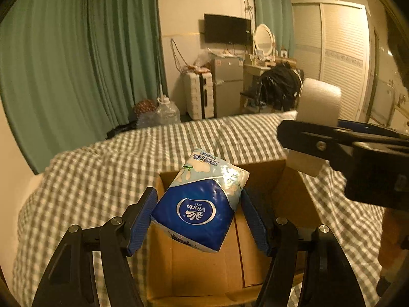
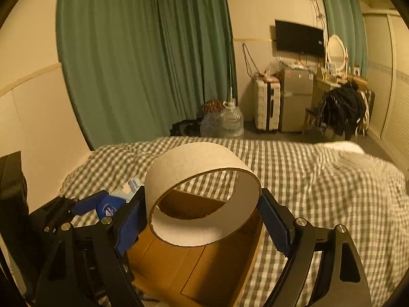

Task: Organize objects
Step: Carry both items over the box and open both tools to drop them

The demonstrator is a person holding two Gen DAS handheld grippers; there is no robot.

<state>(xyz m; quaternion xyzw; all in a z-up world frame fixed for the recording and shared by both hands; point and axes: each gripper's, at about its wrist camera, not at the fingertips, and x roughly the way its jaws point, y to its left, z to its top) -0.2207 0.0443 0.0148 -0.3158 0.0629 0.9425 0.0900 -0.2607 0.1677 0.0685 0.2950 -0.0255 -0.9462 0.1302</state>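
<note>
My left gripper (image 1: 198, 217) is shut on a blue and white Vinda tissue pack (image 1: 199, 202) and holds it above an open cardboard box (image 1: 194, 273) on the bed. My right gripper (image 2: 202, 220) is shut on a wide white cardboard ring (image 2: 202, 179) and holds it over the same box (image 2: 204, 268). In the left wrist view the right gripper comes in from the right with the ring (image 1: 317, 105) above the box's far right corner. In the right wrist view the left gripper and the tissue pack (image 2: 111, 206) show at the left.
The box sits on a bed with a grey checked cover (image 1: 97, 179). Beyond the bed are green curtains (image 1: 76, 64), water jugs (image 2: 230, 122), a white suitcase (image 2: 265, 107), a small fridge (image 2: 296, 99) and a chair with dark clothes (image 2: 342, 110).
</note>
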